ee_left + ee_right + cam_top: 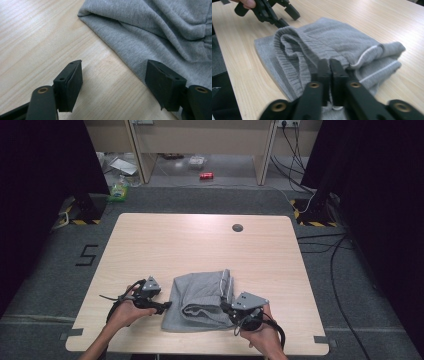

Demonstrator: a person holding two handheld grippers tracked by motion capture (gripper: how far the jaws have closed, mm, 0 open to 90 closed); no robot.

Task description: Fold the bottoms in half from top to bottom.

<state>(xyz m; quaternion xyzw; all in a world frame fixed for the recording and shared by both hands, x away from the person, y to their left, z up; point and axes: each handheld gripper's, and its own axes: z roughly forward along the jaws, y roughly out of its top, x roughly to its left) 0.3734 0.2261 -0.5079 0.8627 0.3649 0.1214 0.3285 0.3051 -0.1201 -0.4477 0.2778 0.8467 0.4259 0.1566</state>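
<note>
While the left gripper (113, 82) gapes beside the grey garment (200, 300), the right gripper (331, 68) pinches its fabric.

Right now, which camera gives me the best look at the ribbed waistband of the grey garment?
The right gripper view: the ribbed waistband curls open just beyond the shut right tool. The high view shows the whole folded grey garment, the band small. The left gripper view shows plain fabric between the open left tool.

Only a black "5" (87, 255) marked on floor (60, 270), left of table (150, 235).
</note>
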